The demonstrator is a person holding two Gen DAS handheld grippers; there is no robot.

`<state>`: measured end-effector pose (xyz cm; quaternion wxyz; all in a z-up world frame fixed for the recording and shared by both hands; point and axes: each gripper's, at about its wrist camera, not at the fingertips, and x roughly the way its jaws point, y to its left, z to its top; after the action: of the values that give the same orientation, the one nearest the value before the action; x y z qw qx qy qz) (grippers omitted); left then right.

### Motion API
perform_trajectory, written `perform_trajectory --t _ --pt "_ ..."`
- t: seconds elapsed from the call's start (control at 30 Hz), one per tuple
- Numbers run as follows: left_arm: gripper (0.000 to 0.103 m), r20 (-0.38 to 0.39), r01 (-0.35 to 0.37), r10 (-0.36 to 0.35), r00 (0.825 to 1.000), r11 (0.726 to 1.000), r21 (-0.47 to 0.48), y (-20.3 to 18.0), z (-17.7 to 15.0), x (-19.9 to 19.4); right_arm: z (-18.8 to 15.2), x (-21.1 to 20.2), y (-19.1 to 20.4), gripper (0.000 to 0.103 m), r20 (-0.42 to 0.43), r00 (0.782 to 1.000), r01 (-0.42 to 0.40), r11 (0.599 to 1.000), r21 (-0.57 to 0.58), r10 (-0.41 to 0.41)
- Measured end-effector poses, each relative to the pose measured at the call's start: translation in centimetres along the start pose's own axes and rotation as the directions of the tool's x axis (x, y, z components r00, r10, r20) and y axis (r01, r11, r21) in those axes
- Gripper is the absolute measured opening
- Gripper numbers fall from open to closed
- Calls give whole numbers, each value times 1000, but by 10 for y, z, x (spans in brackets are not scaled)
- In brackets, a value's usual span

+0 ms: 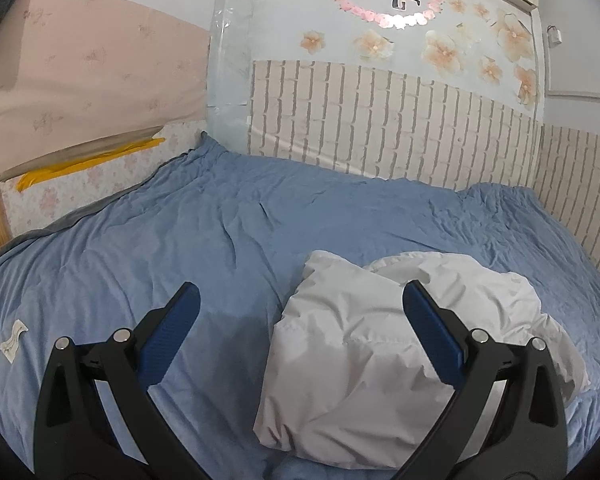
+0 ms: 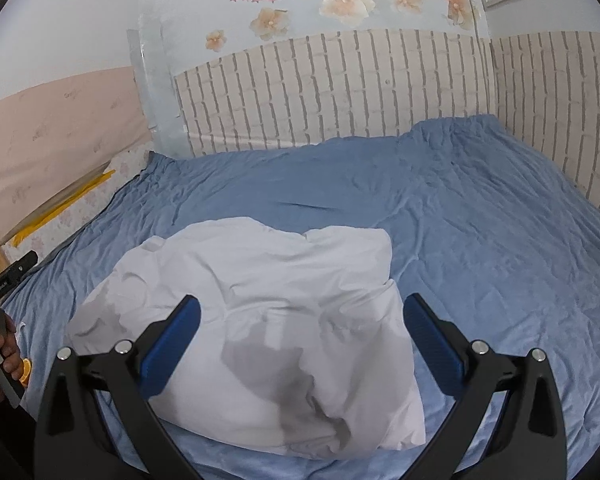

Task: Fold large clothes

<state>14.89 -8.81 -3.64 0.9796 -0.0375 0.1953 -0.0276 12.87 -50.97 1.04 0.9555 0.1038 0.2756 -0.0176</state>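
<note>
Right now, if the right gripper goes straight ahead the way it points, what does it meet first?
Most likely the white garment, crumpled on the blue bedsheet. The open right gripper points directly at its middle with nothing between them, though the distance is unclear.

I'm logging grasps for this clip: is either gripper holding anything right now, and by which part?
Nothing is held. The left gripper and right gripper are both open above the white garment, which lies bunched on the blue sheet.
</note>
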Motion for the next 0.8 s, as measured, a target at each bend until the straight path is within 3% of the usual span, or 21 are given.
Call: perform_trajectory --t 0.8 --pt "100 -2 2 -2 1000 1000 -31 8 3 -1 1 1 -1 101 3 1000 8 1000 7 -8"
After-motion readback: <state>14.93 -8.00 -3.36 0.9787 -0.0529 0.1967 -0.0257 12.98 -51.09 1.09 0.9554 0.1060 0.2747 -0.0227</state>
